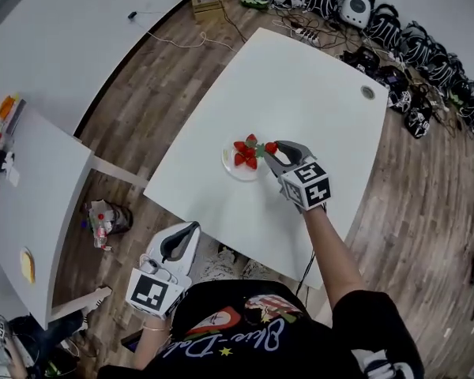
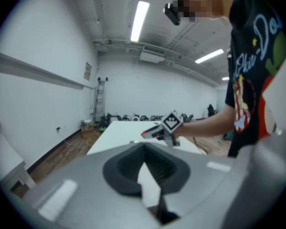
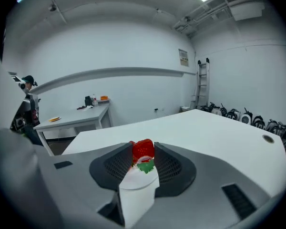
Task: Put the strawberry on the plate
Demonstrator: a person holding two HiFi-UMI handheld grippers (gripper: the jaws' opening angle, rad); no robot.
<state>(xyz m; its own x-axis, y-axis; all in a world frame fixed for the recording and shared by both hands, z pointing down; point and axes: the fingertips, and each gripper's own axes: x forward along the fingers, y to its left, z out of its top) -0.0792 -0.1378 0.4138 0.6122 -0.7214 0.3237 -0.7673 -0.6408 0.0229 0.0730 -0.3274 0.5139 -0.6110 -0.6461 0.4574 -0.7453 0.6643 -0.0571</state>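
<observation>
The red, green-leafed strawberry (image 1: 271, 147) is pinched in the right gripper (image 3: 143, 149); it hangs just off the plate's two o'clock edge. The small round pale plate (image 1: 226, 164) lies flat; other red strawberries (image 1: 245, 153) fill it.

Head view looks steeply down; left gripper view faces level from off the edge, right gripper view low over the top. All 3 share the white table (image 1: 300, 93).

Bare white lab room, white tables (image 1: 316, 85), row of equipment (image 1: 395, 30) along wall, ladder (image 3: 202, 82)

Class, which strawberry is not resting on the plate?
The strawberry clamped in the right gripper jaws, by the plate rim; the other strawberries lie clustered on the plate.
</observation>
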